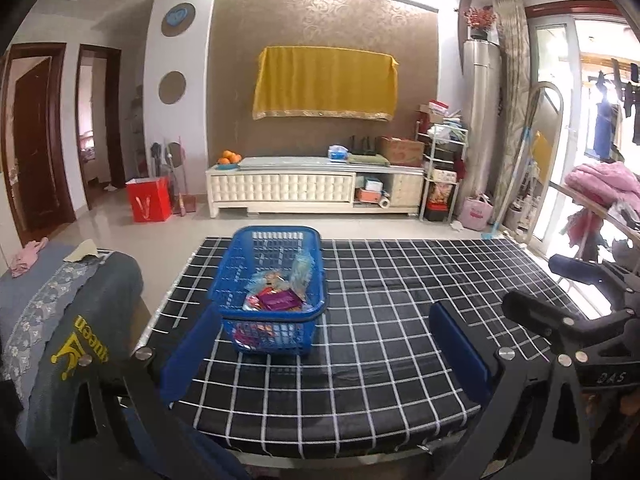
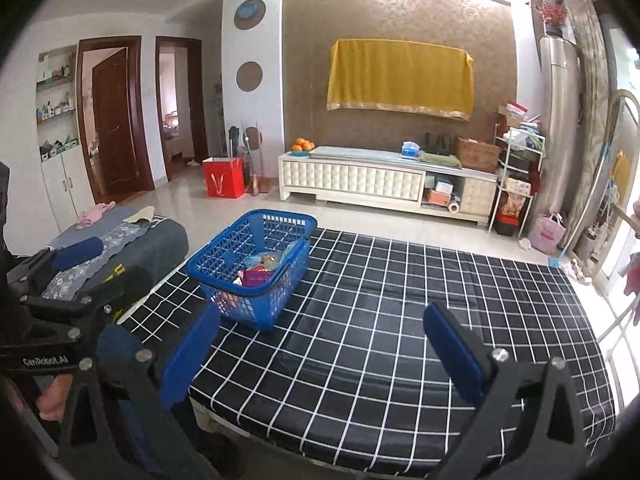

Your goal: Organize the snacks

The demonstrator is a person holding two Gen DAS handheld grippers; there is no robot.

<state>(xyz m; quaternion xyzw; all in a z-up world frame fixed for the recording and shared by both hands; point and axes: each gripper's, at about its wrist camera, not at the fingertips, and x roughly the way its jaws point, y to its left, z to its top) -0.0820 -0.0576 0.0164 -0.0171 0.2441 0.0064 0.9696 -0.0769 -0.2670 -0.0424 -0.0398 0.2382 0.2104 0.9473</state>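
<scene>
A blue plastic basket [image 1: 272, 288] [image 2: 252, 268] stands on the left part of a table covered with a black, white-gridded cloth [image 1: 400, 280] [image 2: 400, 300]. Inside it lie several snack packets, a purple one [image 1: 280, 300] [image 2: 256, 278] on top. My left gripper [image 1: 324, 352] is open just short of the basket, its blue pads wide apart and nothing between them. My right gripper [image 2: 322, 354] is also open and empty over the cloth, to the right of the basket. Each view shows the other gripper at its edge: the right gripper [image 1: 538, 286] and the left gripper [image 2: 118, 260].
A seat draped with grey cloth [image 1: 60, 320] [image 2: 132, 240] adjoins the table's left side. Beyond the table's far edge is tiled floor, a red bag [image 1: 148, 200] and a white cabinet [image 1: 300, 188]. A rack with pink laundry [image 1: 600, 188] stands to the right. A hand [image 2: 52, 396] holds the left gripper.
</scene>
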